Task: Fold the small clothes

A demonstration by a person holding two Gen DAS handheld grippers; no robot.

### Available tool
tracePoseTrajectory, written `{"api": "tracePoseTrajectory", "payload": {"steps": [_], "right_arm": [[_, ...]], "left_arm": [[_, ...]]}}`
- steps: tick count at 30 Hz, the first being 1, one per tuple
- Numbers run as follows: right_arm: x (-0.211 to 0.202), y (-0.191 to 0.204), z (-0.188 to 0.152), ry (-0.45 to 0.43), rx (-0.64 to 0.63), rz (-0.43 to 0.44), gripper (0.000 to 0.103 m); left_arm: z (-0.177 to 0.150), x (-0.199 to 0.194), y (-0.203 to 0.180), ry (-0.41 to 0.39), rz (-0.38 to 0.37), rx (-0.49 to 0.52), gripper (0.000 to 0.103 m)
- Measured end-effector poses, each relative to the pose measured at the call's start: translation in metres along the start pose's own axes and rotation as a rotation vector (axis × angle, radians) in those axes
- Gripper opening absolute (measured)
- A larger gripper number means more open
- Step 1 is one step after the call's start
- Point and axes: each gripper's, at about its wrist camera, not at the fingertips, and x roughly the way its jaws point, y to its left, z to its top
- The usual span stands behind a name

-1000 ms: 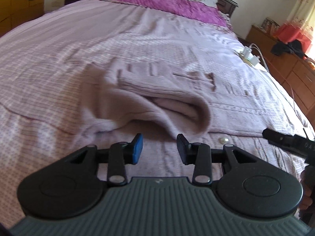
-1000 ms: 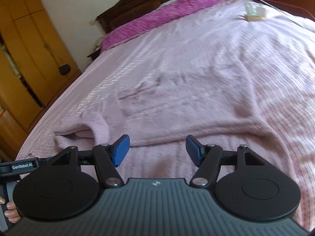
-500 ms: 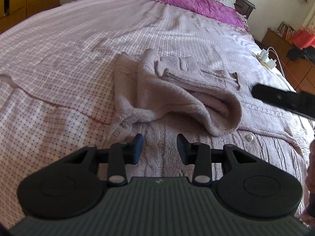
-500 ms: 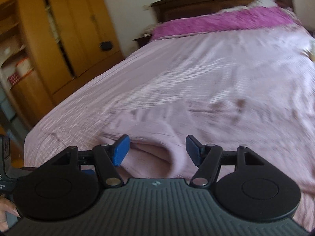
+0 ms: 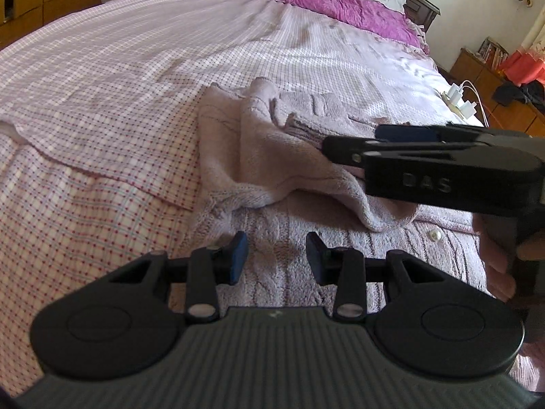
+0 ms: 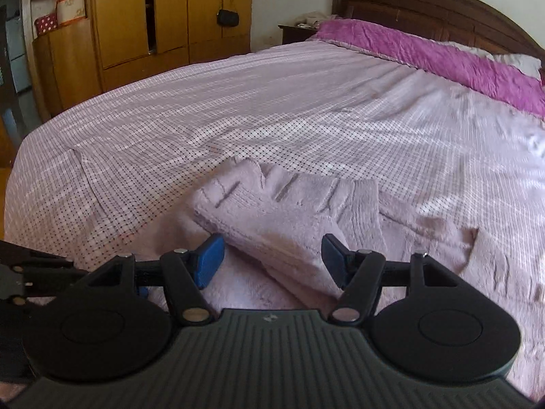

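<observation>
Lying bedtop: one cardigan (image 5: 272, 156), seemingly.

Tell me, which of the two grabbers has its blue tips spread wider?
The right gripper: its tips stand wide apart over the folded sleeve of the lilac sweater. The left gripper has a narrower gap.

A lived-in home bedroom: a wide bed (image 6: 272, 109) under a pink checked cover fills the room, with a magenta quilt (image 6: 442, 54) along its dark carved wooden headboard (image 6: 442, 6). Yellow wooden wardrobes (image 6: 136, 17) line one wall, a small black handbag (image 6: 227, 17) hanging from a door. On the opposite side, a low wooden dresser (image 5: 494, 78) carries books and clothes, and white phone chargers (image 5: 460, 100) lie on the bedcover.
</observation>
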Motion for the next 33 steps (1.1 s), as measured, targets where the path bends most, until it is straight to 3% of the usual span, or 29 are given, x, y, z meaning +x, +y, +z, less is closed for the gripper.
{"api": "tracePoseTrajectory", "payload": {"steps": [3, 5, 8, 9, 16, 24, 28, 33], "right_arm": [[0.009, 0.000, 0.000, -0.008, -0.017, -0.013, 0.067], [0.013, -0.001, -0.001, -0.021, -0.021, -0.028, 0.038], [0.015, -0.008, -0.002, -0.043, 0.024, -0.026, 0.014], [0.013, -0.011, -0.003, -0.056, 0.046, -0.021, 0.012], [-0.031, -0.049, -0.003, -0.208, 0.202, -0.065, 0.008], [-0.094, -0.105, -0.031, -0.342, 0.378, -0.195, 0.008], [-0.116, -0.132, -0.057, -0.361, 0.462, -0.253, 0.008], [-0.119, -0.155, -0.100, -0.309, 0.535, -0.295, 0.008]], "left_arm": [[0.000, 0.000, 0.000, -0.003, -0.001, 0.004, 0.040], [0.000, 0.000, 0.000, -0.002, -0.004, 0.001, 0.040], [0.002, 0.001, 0.001, 0.000, -0.004, -0.004, 0.040], [0.003, 0.001, 0.000, -0.001, -0.002, -0.004, 0.040], [0.006, 0.000, -0.004, -0.016, 0.011, 0.000, 0.040], [0.007, -0.001, -0.011, -0.021, 0.033, 0.016, 0.040], [0.008, 0.003, -0.011, -0.016, 0.040, 0.018, 0.040], [0.008, 0.006, -0.015, -0.015, 0.050, 0.025, 0.040]]}}
